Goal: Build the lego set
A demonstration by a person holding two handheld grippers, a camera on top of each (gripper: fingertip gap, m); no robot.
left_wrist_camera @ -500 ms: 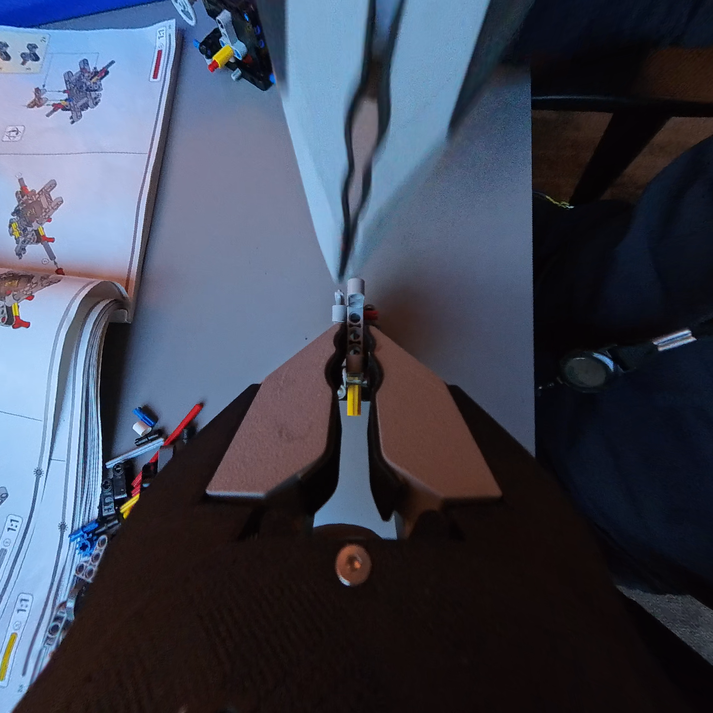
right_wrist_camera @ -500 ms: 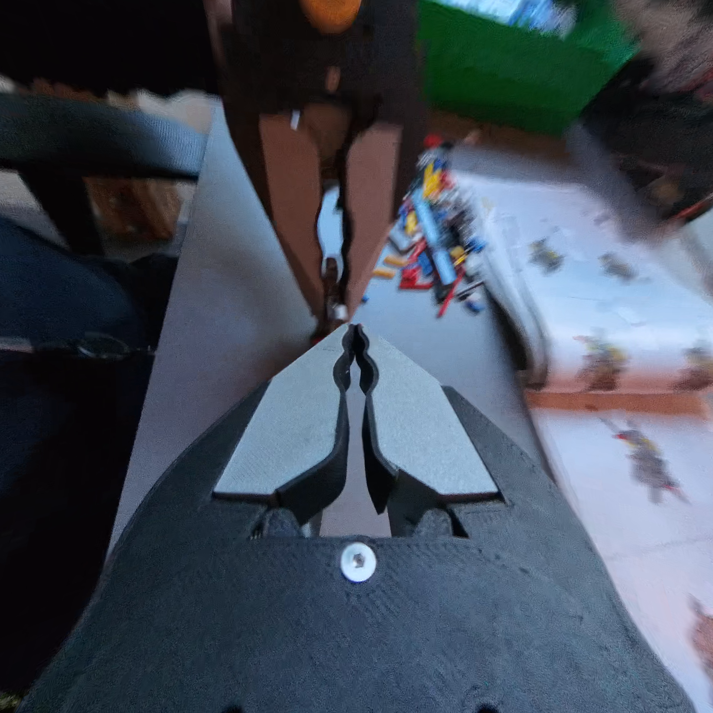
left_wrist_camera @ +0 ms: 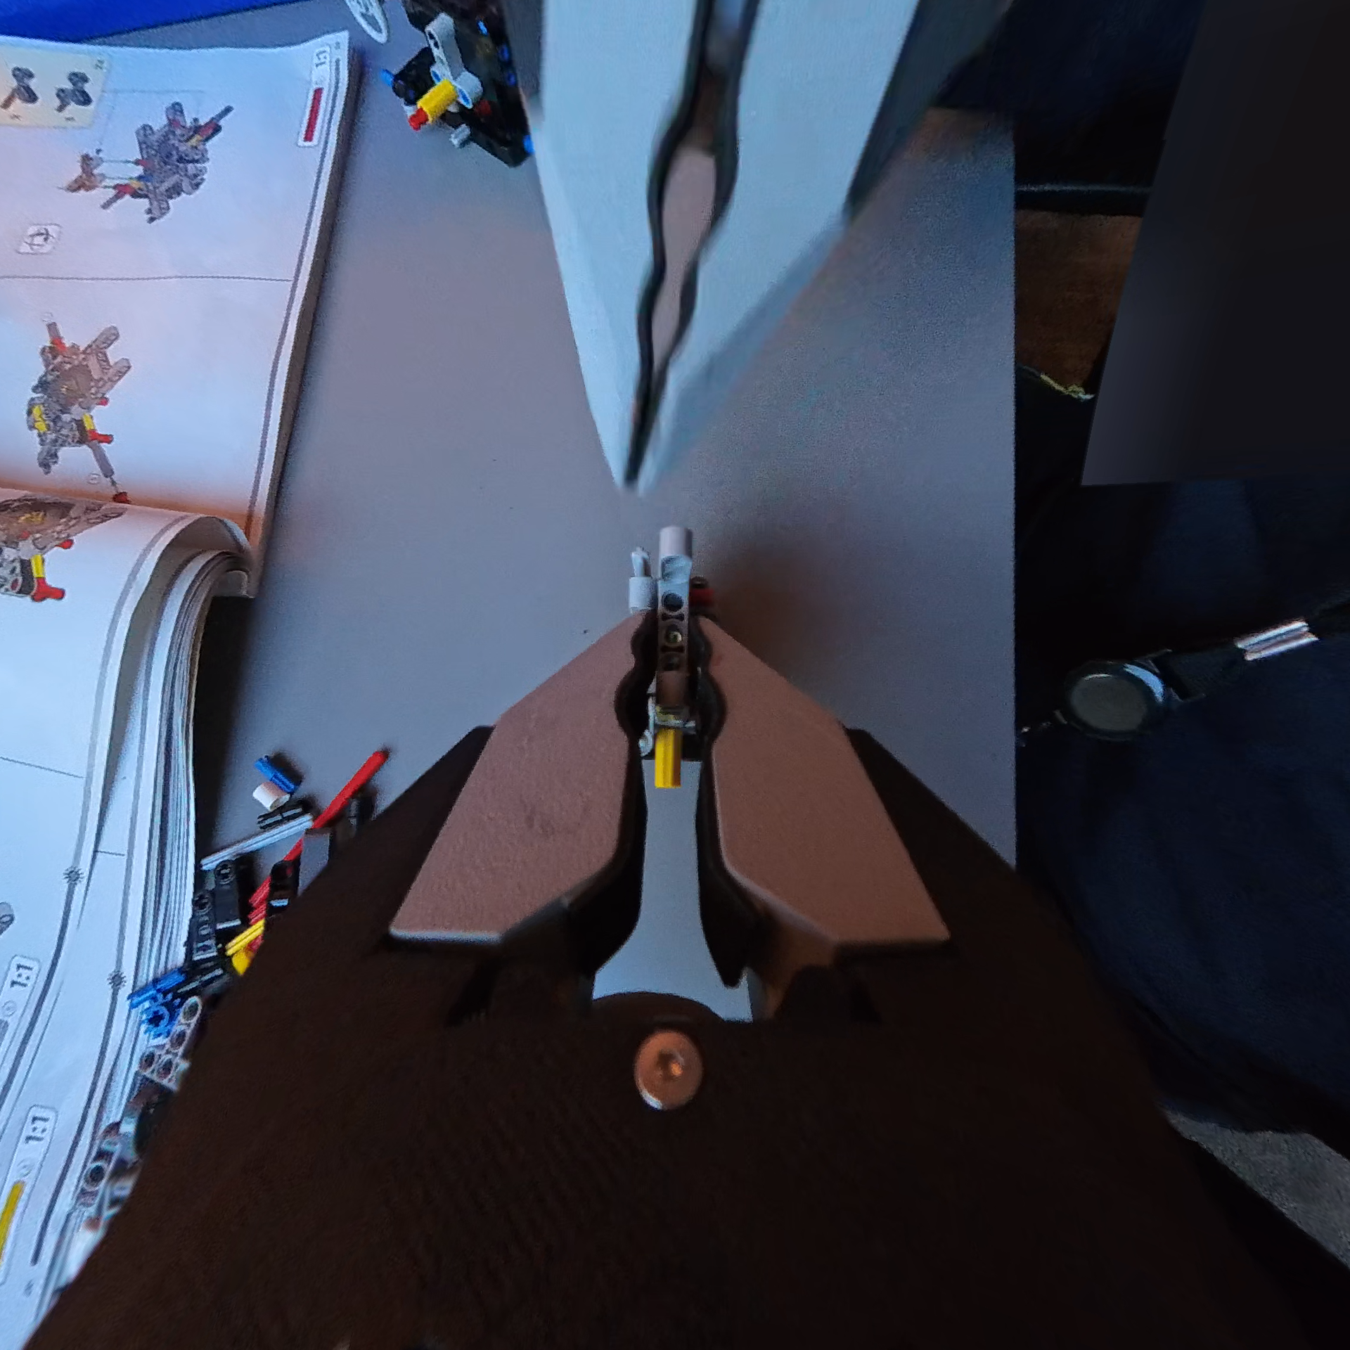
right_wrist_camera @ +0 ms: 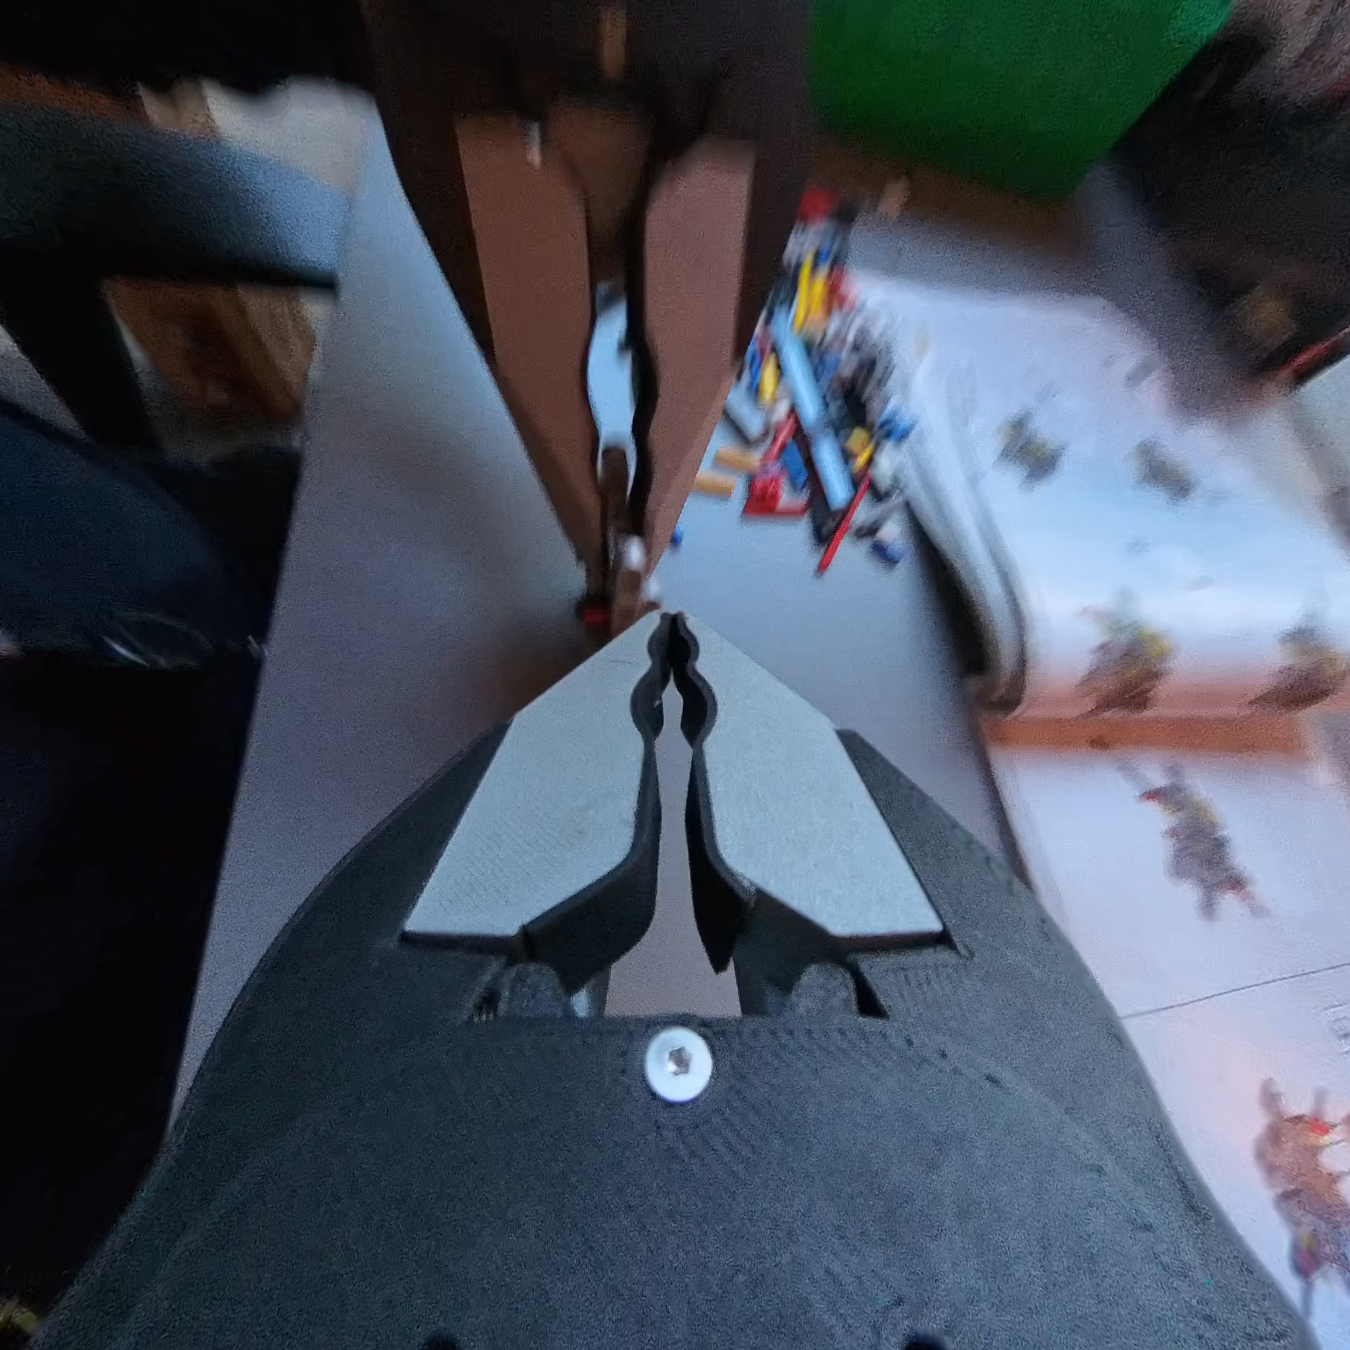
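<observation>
We see a small grey brick assembly (left_wrist_camera: 670, 628) clamped between the brown pads of the left gripper (left_wrist_camera: 672, 657): a slim grey beam with round holes, a pale grey pin standing out past the fingertips, a light grey connector on one side, a red stub on the other and a yellow axle end behind, in the gap between the fingers. It hangs over the grey table (left_wrist_camera: 453, 453), which we take as our landmark. The right gripper (right_wrist_camera: 673, 628) has its grey fingers pressed together with nothing between them, its tips just short of the assembly.

On the table beside the left gripper lies a heap of loose bricks (left_wrist_camera: 241, 876), next to an open instruction booklet (left_wrist_camera: 146, 292). No container holds any pieces.

Only the left wrist view shows a partly built black model (left_wrist_camera: 467, 95) at the table's far end. Only the right wrist view, heavily blurred, shows a green box (right_wrist_camera: 1008, 80) beyond the table.
</observation>
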